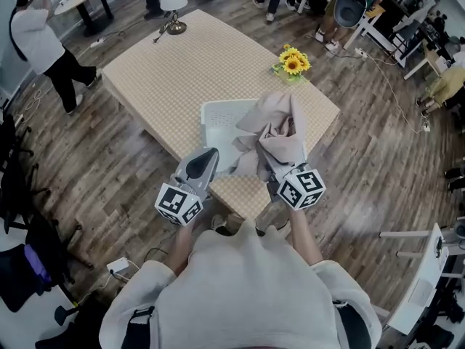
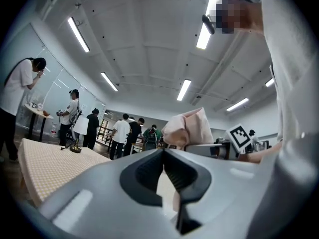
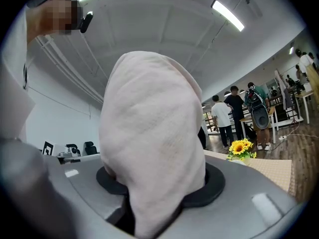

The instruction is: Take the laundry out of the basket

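Note:
A white laundry basket [image 1: 216, 120] stands on the near part of the table [image 1: 182, 64]. My right gripper [image 1: 280, 164] is shut on a beige cloth [image 1: 276, 131], and the cloth is bunched up over the basket's right side. In the right gripper view the cloth [image 3: 149, 128] fills the space between the jaws of the right gripper [image 3: 159, 185] and rises above them. My left gripper [image 1: 200, 167] hovers at the basket's near left corner with its jaws together and nothing in them. Its own view shows the left gripper [image 2: 163, 154] with tips touching, and the cloth [image 2: 190, 127] off to the right.
The table has a checked beige cover. Sunflowers [image 1: 293, 62] stand at its right edge, a lamp [image 1: 173, 2] at its far corner. Several people stand around the room, one [image 1: 40, 46] near the left. Wooden floor surrounds the table; cables lie on it.

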Demonstrator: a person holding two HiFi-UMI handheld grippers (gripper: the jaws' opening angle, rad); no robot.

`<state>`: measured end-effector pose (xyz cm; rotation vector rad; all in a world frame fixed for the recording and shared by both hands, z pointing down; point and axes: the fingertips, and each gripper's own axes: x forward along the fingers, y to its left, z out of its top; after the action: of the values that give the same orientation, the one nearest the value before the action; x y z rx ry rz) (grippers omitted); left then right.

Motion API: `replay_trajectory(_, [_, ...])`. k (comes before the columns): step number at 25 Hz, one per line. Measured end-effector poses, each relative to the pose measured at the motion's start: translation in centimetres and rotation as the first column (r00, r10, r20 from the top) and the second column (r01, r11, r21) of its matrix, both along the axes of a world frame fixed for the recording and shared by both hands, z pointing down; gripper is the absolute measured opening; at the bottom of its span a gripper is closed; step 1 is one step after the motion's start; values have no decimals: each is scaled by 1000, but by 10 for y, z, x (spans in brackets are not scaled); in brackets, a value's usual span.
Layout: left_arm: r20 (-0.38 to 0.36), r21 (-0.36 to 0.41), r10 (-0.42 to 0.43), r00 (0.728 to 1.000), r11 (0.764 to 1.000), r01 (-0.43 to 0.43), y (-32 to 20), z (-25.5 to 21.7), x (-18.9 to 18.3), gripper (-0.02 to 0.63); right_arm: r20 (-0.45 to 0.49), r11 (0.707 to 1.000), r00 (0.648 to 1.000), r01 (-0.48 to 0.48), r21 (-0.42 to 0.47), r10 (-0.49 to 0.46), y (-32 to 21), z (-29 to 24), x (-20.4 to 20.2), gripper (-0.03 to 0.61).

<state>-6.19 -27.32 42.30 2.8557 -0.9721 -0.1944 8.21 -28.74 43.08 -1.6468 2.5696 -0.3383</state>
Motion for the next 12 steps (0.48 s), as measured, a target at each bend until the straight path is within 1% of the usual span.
replay_trajectory(4, [-6,4,1,1000,1000,-1,21,0,-2,8,-4,1000,1000,1,1,-1,21,1,-8,262])
replay_trajectory(9, [-3,31,-9,1000,999,9,50,-13,2,8,17,998,999,46,40,-46,48,-11,-13,262])
replay_trajectory(12, [5,32,-23,1000,999,23,78,-13,6,8,35,996,997,73,55,-75,79,-12,-13,262])
